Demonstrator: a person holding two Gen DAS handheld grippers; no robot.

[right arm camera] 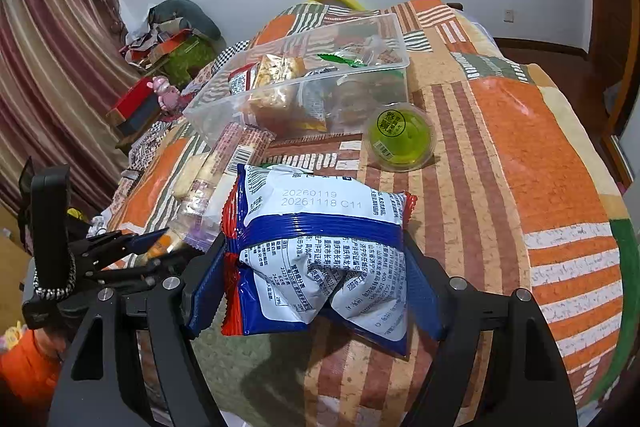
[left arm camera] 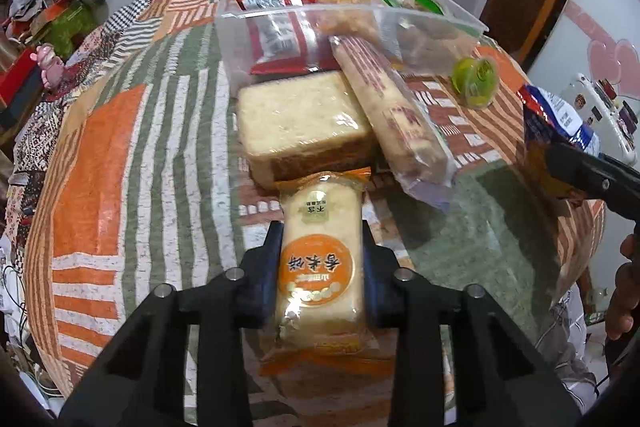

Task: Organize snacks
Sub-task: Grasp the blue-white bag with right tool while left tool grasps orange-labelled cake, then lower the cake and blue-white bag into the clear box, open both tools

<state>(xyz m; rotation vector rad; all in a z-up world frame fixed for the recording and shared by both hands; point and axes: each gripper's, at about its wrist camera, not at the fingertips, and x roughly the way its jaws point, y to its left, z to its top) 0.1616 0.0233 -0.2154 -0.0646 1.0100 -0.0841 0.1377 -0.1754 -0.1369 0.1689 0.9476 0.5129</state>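
My left gripper (left arm camera: 322, 231) is shut on an orange-labelled bread packet (left arm camera: 320, 259), held above the patchwork cloth. Beyond it lie a wrapped cake slice (left arm camera: 300, 123) and a long wafer packet (left arm camera: 396, 107). A clear plastic box (left arm camera: 256, 31) behind them holds several snack packets. My right gripper (right arm camera: 314, 247) is shut on a blue-and-white crisp bag (right arm camera: 320, 251); that bag also shows at the right edge of the left wrist view (left arm camera: 560, 123). A green jelly cup (right arm camera: 400, 135) stands right of the box (right arm camera: 224, 107).
The patchwork cloth (right arm camera: 520, 147) covers a raised surface that falls away at the right and front. A pink toy (right arm camera: 164, 91) and red boxes (right arm camera: 136, 103) sit at the left. A curtain (right arm camera: 48, 67) hangs far left.
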